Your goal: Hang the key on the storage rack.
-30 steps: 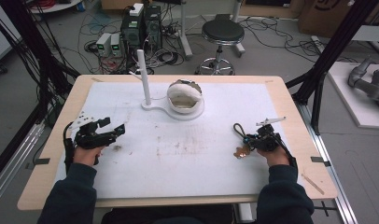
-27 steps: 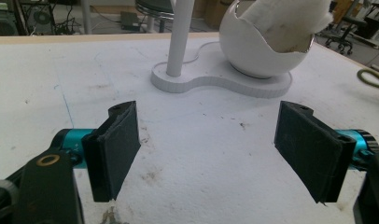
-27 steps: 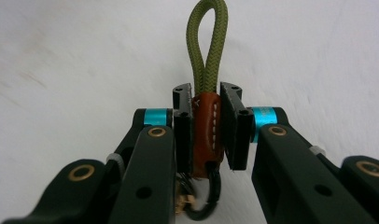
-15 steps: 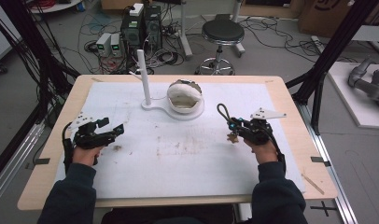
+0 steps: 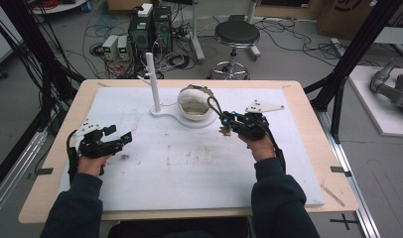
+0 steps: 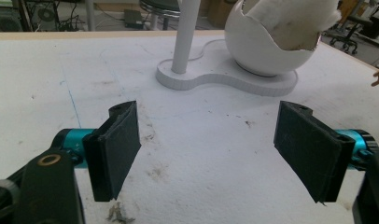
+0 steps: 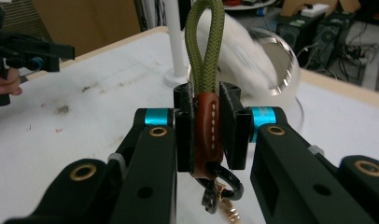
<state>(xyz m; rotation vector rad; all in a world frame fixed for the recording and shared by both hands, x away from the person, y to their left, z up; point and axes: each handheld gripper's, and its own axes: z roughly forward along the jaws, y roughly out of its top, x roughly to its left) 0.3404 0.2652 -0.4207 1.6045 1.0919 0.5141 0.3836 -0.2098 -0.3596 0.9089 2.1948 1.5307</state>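
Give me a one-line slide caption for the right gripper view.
Right gripper fingers clamp a keychain's brown leather tab, its green rope loop pointing toward the white post.

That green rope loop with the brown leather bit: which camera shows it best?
The right gripper view: the rope loop stands close up, its leather wrap pinched in the right claw. The high view shows it small by the white bowl.

My right gripper [image 7: 207, 135] covers the sides of the keychain's leather tab [image 7: 207, 135], its clip [image 7: 220, 189] runs off the bottom edge (the small brass piece too), and the white bowl [image 7: 271, 70] behind is blurred.
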